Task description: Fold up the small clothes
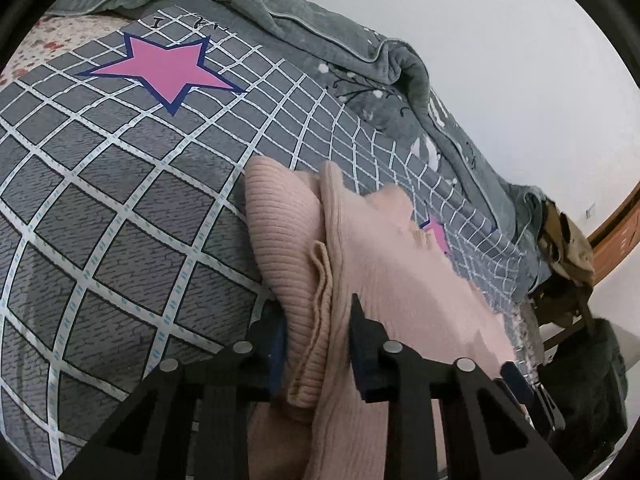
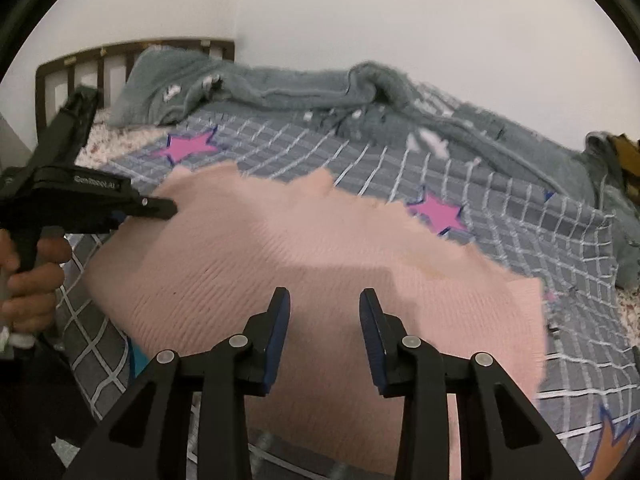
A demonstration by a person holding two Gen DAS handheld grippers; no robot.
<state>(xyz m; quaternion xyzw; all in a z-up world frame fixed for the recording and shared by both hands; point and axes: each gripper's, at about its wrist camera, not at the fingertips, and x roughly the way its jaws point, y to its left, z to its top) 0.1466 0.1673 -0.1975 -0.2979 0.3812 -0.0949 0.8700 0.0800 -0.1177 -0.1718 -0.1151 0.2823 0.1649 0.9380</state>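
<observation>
Fabric of the pink sweater (image 1: 304,264) sat bunched in the left gripper (image 1: 316,344); the right gripper (image 2: 324,332) gaped empty, so a lopsided pull risked skewing the fold.

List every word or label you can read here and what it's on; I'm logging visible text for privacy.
White lettering on the left tool body: too blurred to read.
Black handwriting-style print on the grid bedsheet, above the pink star: partly hidden under the grey blanket, unreadable.
Nothing shows on the pink sweater or right tool.
</observation>
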